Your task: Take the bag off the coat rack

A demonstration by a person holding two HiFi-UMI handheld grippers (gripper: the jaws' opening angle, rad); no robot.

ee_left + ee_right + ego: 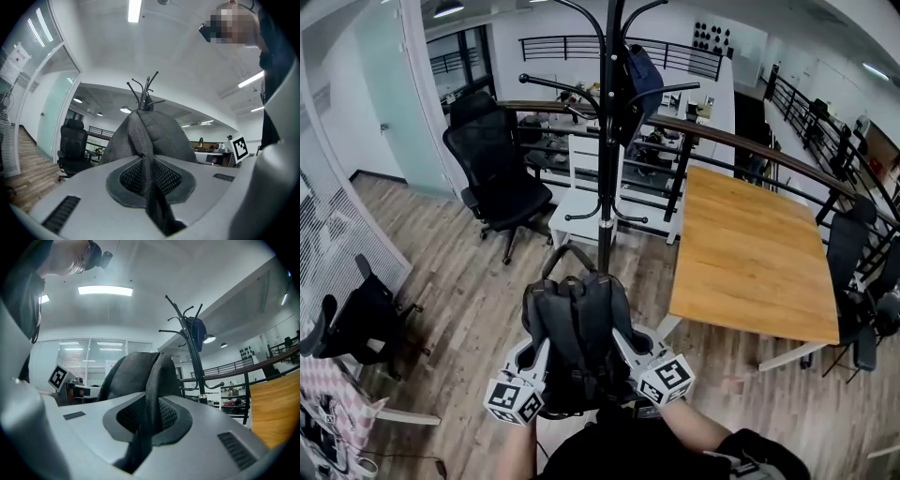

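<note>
Dark grey woven-fabric backpack (577,328). Pale grey plastic left gripper (542,349) and right gripper (626,342), each bearing a cube of black-and-white squares. Black metal coat rack (607,169). Honey-brown wooden table (750,253). Grey-brown plank floor (469,300).

The bag (574,337) hangs between left claw (536,354) and right claw (628,345), before the coat rack (607,141); tabletop (750,253) at right.

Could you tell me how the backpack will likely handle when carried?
Probably floppy: the backpack folds into a pinched ridge in the left gripper and the right gripper. Its coarse weave looks grippy, so slipping seems unlikely.
</note>
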